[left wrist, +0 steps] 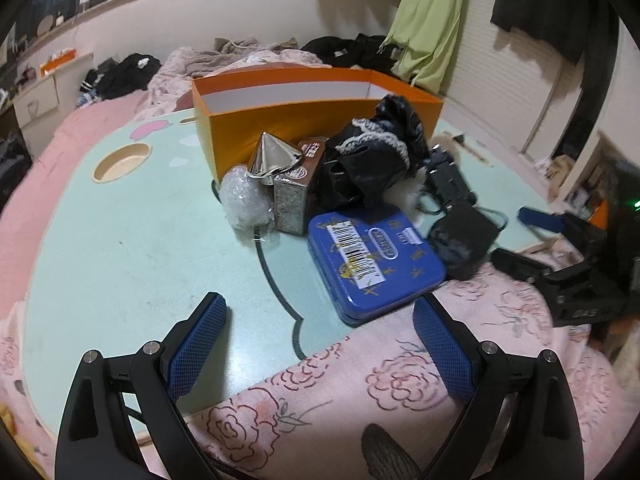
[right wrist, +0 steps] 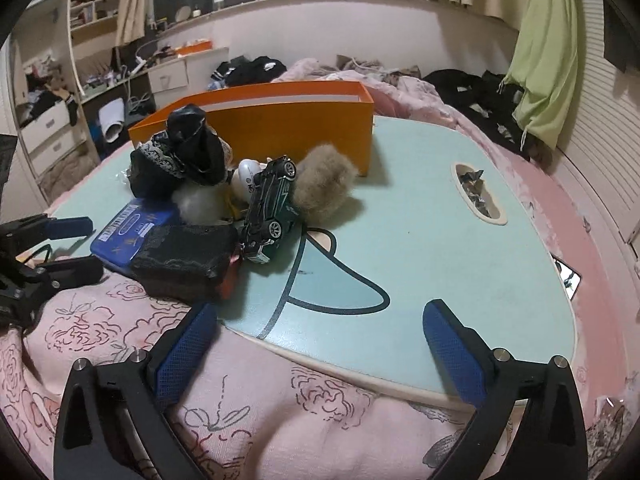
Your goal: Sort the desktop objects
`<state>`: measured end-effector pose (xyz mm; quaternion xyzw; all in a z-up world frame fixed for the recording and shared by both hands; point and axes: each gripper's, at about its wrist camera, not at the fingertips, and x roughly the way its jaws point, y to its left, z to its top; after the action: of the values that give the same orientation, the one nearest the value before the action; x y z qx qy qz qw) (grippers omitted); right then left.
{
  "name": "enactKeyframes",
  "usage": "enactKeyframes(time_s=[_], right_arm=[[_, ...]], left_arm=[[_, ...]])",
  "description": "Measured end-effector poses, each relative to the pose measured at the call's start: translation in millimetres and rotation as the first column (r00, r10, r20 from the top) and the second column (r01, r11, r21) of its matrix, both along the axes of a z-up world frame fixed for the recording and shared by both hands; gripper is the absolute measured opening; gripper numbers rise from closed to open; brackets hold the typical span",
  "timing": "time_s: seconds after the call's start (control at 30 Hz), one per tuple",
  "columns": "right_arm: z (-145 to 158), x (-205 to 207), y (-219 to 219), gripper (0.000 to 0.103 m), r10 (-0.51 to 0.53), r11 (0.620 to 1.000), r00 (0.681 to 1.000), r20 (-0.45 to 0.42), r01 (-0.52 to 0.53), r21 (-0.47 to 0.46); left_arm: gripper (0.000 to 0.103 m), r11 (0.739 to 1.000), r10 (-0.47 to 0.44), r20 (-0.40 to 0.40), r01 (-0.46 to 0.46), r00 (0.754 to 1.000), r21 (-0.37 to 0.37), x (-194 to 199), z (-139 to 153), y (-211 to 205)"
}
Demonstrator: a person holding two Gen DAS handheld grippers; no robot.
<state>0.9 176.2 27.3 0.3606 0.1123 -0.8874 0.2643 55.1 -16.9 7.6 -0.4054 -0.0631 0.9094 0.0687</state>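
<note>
**Both grippers open, clutter piled on lap table**

Left gripper jaws spread wide, nothing between the pads, hovering over the near edge of the pale green table. Right gripper also wide apart, empty, over the table's near rim and the pink floral blanket.

Pile sits mid-table in front of the orange box, which stands open-topped, white inside. Items: blue tin flat at the near edge with a barcode sticker on the lid; black lace-trimmed pouch half on the tin, half on the blanket; dark green toy car tilted, leaning on a tan fur ball; black crumpled bag with white lace trim; silver cone atop a silver-brown carton; bubble wrap wad beside it.
</note>
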Motion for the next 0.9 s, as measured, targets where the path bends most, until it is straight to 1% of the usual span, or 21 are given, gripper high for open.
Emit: enactKeyframes(time_s=[0.07,0.13,0.2,0.3,0.33,0.4,0.47,0.57,0.73,0.8,0.9], right_arm=[[0,0,0,0.102,0.0,1.0,1.0,0.0,0.0,0.0],[0,0,0,0.102,0.0,1.0,1.0,0.0,0.0,0.0],[0,0,0,0.102,0.001,1.0,1.0,0.0,-0.001,0.0],[0,0,0,0.102,0.001,1.0,1.0,0.0,-0.001,0.0],[0,0,0,0.102,0.001,1.0,1.0,0.0,-0.001,0.0],[0,0,0,0.102,0.001,1.0,1.0,0.0,-0.001,0.0],[0,-1,0,0.102,0.001,1.0,1.0,0.0,-0.001,0.0],[0,-1,0,0.102,0.001,1.0,1.0,0.0,-0.001,0.0],[0,-1,0,0.102,0.001,1.0,1.0,0.0,-0.001,0.0],[0,-1,0,0.102,0.002,1.0,1.0,0.0,-0.002,0.0],[-1,-2,0,0.102,0.002,1.0,1.0,0.0,-0.002,0.0]], left_arm=[[0.095,1.0,0.0,-0.031,0.001,1.0,0.022,3,6,-5],[0.095,1.0,0.012,-0.067,-0.01,0.998,0.025,3,16,-10],[0.095,0.998,0.069,-0.09,-0.069,0.994,-0.002,-8,31,-18],[0.095,0.986,0.161,-0.082,-0.163,0.984,-0.016,-35,47,-36],[0.095,0.982,0.187,-0.079,-0.189,0.979,-0.023,-50,52,-43],[0.095,0.974,0.213,-0.045,-0.216,0.976,-0.069,-73,50,-48],[0.095,0.971,0.213,-0.002,-0.212,0.977,-0.111,-99,45,-46],[0.095,0.971,0.191,0.038,-0.183,0.981,-0.156,-123,36,-39],[0.095,0.953,0.207,0.052,-0.19,0.977,-0.238,-146,27,-35],[0.095,0.952,0.21,0.053,-0.191,0.976,-0.239,-142,27,-35],[0.095,0.963,0.188,0.029,-0.178,0.982,-0.203,-129,38,-33]])
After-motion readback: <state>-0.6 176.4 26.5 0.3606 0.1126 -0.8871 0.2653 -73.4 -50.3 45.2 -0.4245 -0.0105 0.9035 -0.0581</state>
